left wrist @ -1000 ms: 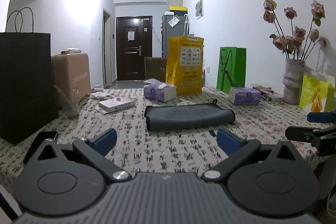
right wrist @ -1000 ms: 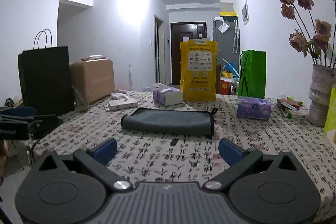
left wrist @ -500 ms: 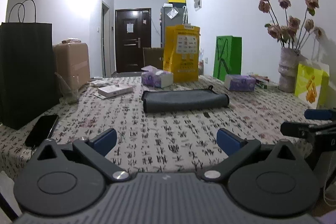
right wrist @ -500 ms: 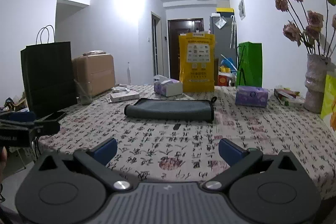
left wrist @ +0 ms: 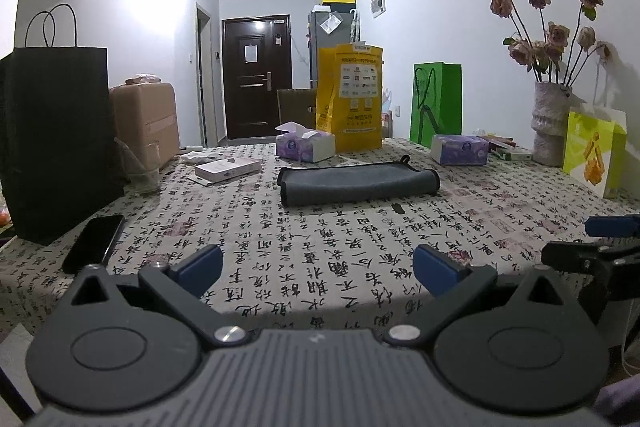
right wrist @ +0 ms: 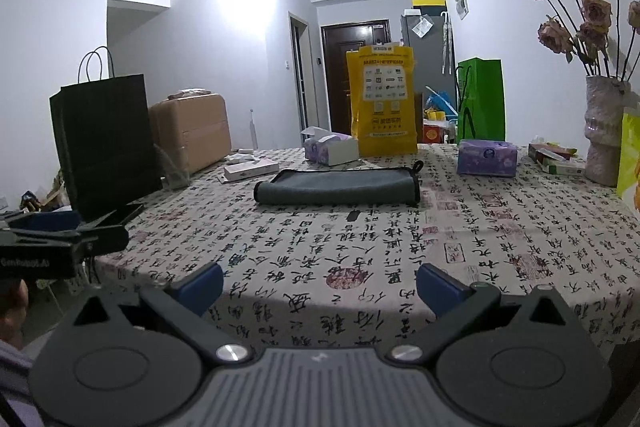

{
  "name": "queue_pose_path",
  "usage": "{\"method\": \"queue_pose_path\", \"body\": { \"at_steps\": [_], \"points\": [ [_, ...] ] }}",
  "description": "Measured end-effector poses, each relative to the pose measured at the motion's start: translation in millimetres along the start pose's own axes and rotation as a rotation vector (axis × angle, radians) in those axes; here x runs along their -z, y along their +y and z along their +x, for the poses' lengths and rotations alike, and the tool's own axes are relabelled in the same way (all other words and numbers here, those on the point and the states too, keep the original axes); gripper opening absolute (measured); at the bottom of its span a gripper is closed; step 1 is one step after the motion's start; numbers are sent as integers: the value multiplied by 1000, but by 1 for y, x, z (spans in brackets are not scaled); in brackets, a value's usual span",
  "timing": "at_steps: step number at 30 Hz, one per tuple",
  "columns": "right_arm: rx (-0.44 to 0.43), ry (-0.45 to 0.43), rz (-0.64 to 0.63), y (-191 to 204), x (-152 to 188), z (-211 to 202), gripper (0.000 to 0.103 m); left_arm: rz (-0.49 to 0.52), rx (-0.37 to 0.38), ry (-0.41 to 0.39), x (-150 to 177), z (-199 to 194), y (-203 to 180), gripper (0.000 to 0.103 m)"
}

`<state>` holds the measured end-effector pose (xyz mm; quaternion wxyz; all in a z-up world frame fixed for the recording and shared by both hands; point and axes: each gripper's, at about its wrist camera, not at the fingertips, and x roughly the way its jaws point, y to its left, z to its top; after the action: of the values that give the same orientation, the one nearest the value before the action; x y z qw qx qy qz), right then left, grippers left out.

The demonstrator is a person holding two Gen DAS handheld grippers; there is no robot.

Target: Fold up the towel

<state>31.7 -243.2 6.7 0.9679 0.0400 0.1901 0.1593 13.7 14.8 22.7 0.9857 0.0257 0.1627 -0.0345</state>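
Left hand-held gripper (left wrist: pixel 316 265): jaws spread wide, nothing between them; held low at the near edge of the worktop (left wrist: pixel 320 259), well apart from the task's item. Blue pads on both fingers visible.

Right hand-held gripper (right wrist: pixel 320 285): likewise spread and empty, at the near edge, level with the left unit. Each unit shows at the margin of the other's view.

Towel (left wrist: pixel 358 183): one, grey, dark-edged, lying mid-worktop beyond both grippers, on the calligraphy-print cloth. Already doubled over into a long flat band; one long side rounded as a fold, a small hanging loop (left wrist: pixel 405 159) at the far right corner. Judged soft, light and limp; it should drape rather than hold shape, and the layers may slide over each other. Not fragile. Best taken at the two short ends or the corners, pinching all layers together so none trails; the rounded fold offers less to pinch than the open edge.

Small dark tag (left wrist: pixel 397 209): loose on the cloth just in front of the towel; nature unclear.

Phone (left wrist: pixel 94 243): flat, near left edge.
Black paper bag (left wrist: pixel 60 139): upright, left.
Tissue boxes (left wrist: pixel 306 147): two, behind the towel.
Yellow bag (left wrist: pixel 352 99), green bag (left wrist: pixel 436 103): upright, far edge.
Vase of dried roses (left wrist: pixel 550 123): right, far side.
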Motion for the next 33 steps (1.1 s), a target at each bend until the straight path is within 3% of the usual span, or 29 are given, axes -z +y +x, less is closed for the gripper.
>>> {"method": "queue_pose_path", "body": {
  "at_steps": [33],
  "points": [
    [-3,1,6,1,2,-9,103,-17,2,38,5,-5,3,103]
  ]
}}
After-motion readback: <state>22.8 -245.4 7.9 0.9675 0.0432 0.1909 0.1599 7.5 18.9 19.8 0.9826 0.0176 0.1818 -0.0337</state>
